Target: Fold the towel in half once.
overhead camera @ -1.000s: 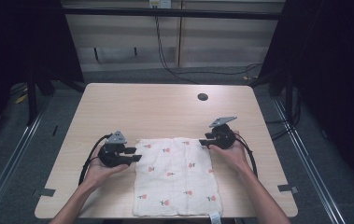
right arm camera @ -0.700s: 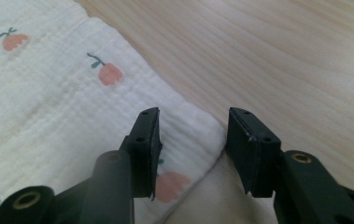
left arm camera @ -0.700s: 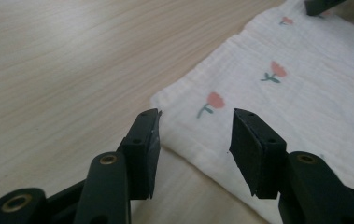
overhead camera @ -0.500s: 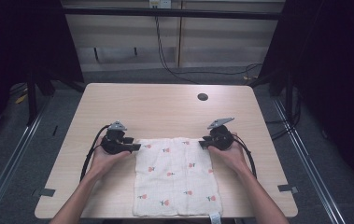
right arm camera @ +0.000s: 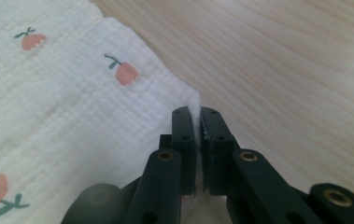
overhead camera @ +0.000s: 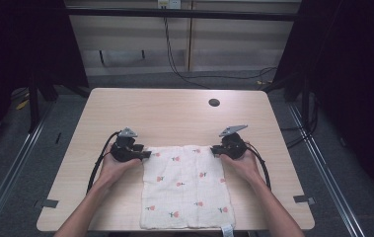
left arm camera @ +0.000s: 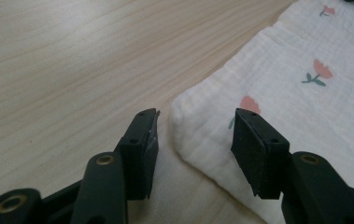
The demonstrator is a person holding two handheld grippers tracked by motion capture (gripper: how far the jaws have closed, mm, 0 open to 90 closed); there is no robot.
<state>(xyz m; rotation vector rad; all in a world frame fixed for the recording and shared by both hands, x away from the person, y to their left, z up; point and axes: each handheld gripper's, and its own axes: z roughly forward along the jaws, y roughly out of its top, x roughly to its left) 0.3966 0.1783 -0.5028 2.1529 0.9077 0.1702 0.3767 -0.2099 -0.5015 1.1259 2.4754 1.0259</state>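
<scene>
i see the white cloth (overhead camera: 184, 190) with small red flowers lying flat at the near edge of the worktop (overhead camera: 174, 116), about midway along it. my right hand-held gripper (right arm camera: 196, 122) pinches its far right corner, jaws pressed together on the fabric. my left hand-held gripper (left arm camera: 195, 135) sits at the far left corner, jaws spread either side of the cloth's tip, not yet closed on it.
</scene>
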